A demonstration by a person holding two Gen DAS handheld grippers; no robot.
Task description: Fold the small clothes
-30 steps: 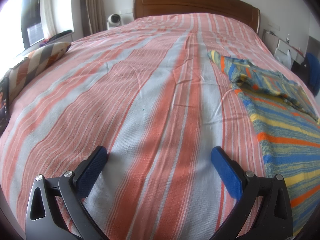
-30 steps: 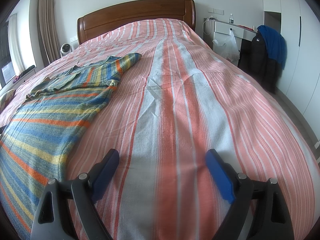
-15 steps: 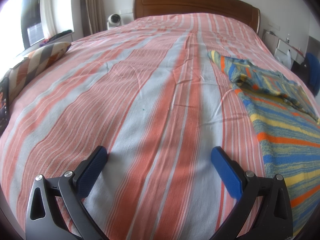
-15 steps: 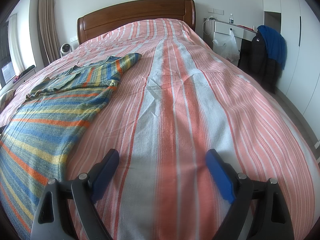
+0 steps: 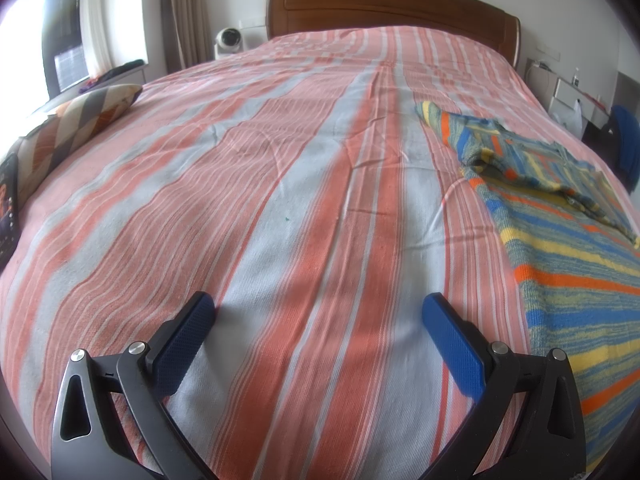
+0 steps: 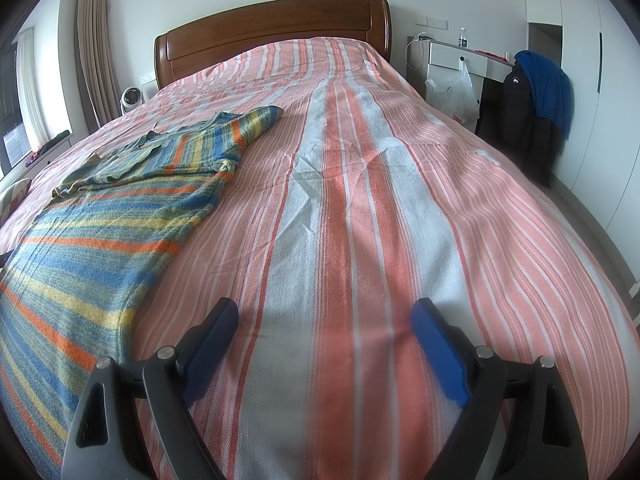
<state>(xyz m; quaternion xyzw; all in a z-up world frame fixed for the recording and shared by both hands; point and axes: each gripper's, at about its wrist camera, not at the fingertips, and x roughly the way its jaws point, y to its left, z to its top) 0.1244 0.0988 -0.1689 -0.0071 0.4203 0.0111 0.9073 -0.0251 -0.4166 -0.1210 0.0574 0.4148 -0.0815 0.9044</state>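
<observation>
A big bed point(image 5: 280, 184) fills both views. Its cover has pink, red and pale grey stripes that run up toward a brown wooden headboard point(image 5: 392, 4) at the top of the frame.

The left gripper point(image 5: 318, 312) sits at the bottom of the left wrist view. Its two blue pads point(image 5: 184, 344) stand far apart, so the jaws are wide open. Nothing is between them but the bed cover.

The right gripper point(image 6: 324, 314) sits at the bottom of the right wrist view. Its jaws are wide open too, and only the bed cover shows between its blue pads point(image 6: 438, 352).

The thing to fold is a small striped sweater point(image 6: 92, 248). It has blue, yellow, orange and green stripes. It lies flat on the bed. In the right wrist view it fills the left side of the frame, from the bottom left corner up to the middle left, with one sleeve point(image 6: 256, 124) pointing to the upper middle. Its edge is just beside the left pad of the right gripper. In the left wrist view the sweater point(image 5: 568, 272) lies along the right side of the frame, near the right pad.

A striped pillow point(image 5: 76, 120) lies at the left edge of the left wrist view. A small white fan point(image 5: 228, 40) stands beside the headboard. In the right wrist view, a blue and black jacket point(image 6: 532, 108) hangs at the upper right, next to a white plastic bag point(image 6: 456, 96).
</observation>
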